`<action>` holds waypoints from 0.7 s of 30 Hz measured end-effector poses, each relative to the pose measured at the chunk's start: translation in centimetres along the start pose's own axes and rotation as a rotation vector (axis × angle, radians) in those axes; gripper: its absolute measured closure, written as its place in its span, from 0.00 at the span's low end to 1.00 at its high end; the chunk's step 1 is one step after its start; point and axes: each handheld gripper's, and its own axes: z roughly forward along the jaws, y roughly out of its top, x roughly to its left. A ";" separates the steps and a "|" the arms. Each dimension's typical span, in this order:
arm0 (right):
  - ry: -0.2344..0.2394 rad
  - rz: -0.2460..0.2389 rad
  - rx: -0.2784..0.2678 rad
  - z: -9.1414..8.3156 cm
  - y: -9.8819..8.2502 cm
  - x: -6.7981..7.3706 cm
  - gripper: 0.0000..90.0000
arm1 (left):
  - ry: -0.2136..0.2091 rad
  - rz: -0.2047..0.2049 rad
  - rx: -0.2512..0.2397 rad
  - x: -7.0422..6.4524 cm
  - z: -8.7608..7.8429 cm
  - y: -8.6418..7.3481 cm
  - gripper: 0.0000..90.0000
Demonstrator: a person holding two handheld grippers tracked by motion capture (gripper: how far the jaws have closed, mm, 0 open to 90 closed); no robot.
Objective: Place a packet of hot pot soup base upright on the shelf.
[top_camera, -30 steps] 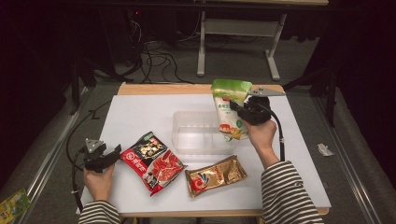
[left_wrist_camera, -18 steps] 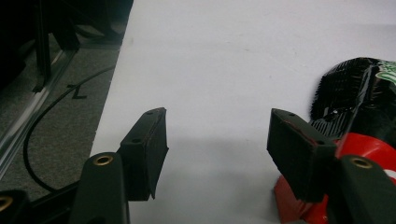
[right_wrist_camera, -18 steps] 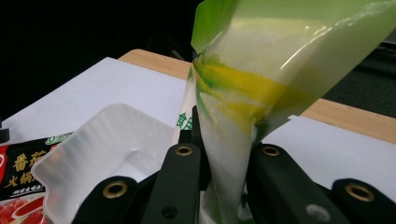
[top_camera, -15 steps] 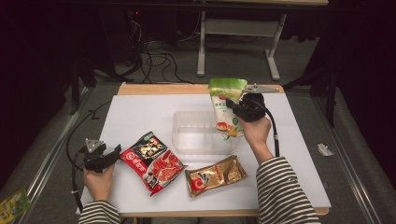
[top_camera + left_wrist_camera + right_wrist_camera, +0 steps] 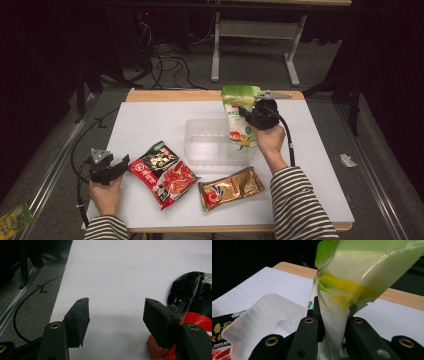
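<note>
A: Holding a green pouch (image 5: 240,120) in the right gripper (image 5: 250,116), by the high view: hanging over the right end of the clear tub (image 5: 210,142) in the middle of the table (image 5: 150,120). Probably the step of putting it in.

B: Agreed. Calls next for shifting a little toward the tub's middle, lowering, then letting go. And the left gripper (image 5: 117,167)?

A: Resting near the table's left edge, just beside the red packet (image 5: 165,172), gripping nothing. Gold packet (image 5: 231,187) lying flat in front of the tub, apart from both tools.

B: Moving on to the left gripper view?

A: Left gripper (image 5: 116,315) with jaws wide apart over bare table (image 5: 125,270), nothing between them. Red packet (image 5: 192,290) right by the right-hand jaw; touching or not, hard to tell.

B: Then the right gripper view.

A: Right gripper (image 5: 332,325) nearly closed, pads pressing on the pouch (image 5: 352,277), jaws just easing open a touch with the pouch between them. Tub (image 5: 262,315) at lower left, looking empty.

B: Anything in the way?

A: Only the tub's own wall. Some risk of catching the pouch's lower end on the rim and nudging such a light tub sideways. Worth centring first.
</note>
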 end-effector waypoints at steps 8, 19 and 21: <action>0.007 0.000 -0.004 0.5 -0.4 0.1 0.91 | 0.004 0.003 0.000 -0.1 0.0 0.0 0.43; 0.013 -0.043 0.026 -0.2 -0.8 0.0 0.93 | 0.005 0.010 0.003 -0.1 0.0 0.0 0.43; 0.019 -0.049 0.026 -0.4 -1.2 0.0 0.94 | 0.004 0.009 0.004 -0.1 0.0 0.0 0.43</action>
